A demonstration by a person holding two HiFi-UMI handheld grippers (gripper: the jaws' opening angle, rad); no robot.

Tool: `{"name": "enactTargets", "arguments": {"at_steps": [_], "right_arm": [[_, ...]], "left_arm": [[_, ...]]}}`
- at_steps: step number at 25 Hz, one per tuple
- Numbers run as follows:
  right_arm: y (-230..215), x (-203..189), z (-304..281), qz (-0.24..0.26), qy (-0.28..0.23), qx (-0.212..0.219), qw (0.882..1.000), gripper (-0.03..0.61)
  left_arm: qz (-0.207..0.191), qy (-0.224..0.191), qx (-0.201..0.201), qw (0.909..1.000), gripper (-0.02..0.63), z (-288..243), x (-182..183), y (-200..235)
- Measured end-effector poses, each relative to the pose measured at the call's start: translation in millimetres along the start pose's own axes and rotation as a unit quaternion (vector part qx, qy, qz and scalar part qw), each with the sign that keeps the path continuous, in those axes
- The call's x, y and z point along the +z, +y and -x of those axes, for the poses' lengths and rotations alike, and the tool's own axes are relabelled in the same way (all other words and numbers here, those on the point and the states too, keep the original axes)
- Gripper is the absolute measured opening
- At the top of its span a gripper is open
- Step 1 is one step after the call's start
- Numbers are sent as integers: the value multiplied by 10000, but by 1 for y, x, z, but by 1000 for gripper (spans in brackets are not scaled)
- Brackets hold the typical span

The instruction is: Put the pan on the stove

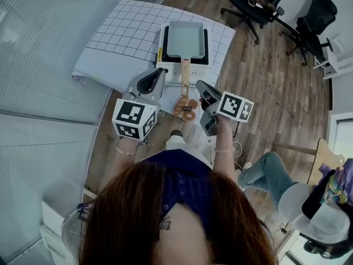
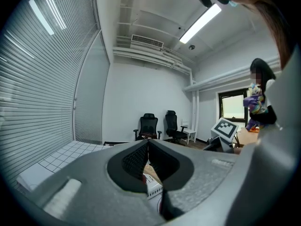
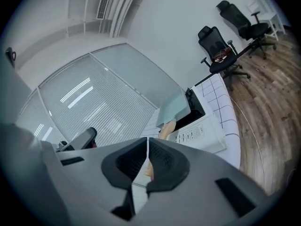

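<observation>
A pale rectangular pan (image 1: 185, 39) sits on the black top of the white stove (image 1: 163, 52) on the grid-patterned table (image 1: 118, 35). Its wooden handle (image 1: 185, 70) points back toward me. My left gripper (image 1: 156, 75) hovers just left of the handle's near end, jaws shut with nothing between them. To the right of the handle, my right gripper (image 1: 199, 85) is also shut and empty. The right gripper view shows the pan (image 3: 174, 108) and stove (image 3: 200, 133) ahead beyond the closed right gripper (image 3: 147, 140). The left gripper (image 2: 147, 142) faces across the room.
A plate with brown food (image 1: 186, 108) lies at the table's near edge between the grippers. Two office chairs (image 1: 259, 1) stand on the wood floor beyond the table. A seated person's leg (image 1: 270, 173) is at the right. Window blinds run along the left.
</observation>
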State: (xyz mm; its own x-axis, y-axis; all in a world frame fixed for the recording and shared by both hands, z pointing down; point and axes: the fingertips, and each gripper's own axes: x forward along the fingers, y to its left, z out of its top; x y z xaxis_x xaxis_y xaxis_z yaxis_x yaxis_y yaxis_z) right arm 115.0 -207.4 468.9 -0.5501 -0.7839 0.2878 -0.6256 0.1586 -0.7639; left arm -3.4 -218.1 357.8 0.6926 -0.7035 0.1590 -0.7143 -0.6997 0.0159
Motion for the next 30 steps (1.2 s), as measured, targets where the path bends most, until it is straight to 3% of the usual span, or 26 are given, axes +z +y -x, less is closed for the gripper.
{"name": "enactTargets", "arguments": {"at_steps": [16,30], "right_arm": [[51,-19,31,1250,-357,-505,9902,11],[94,-57,74,1731,-755,-703,9795,11]], "left_arm": [[-25,-161,-125,9998,12,48,2,-13],[-67,-273,-238,9993,12,109,-1,-39]]}}
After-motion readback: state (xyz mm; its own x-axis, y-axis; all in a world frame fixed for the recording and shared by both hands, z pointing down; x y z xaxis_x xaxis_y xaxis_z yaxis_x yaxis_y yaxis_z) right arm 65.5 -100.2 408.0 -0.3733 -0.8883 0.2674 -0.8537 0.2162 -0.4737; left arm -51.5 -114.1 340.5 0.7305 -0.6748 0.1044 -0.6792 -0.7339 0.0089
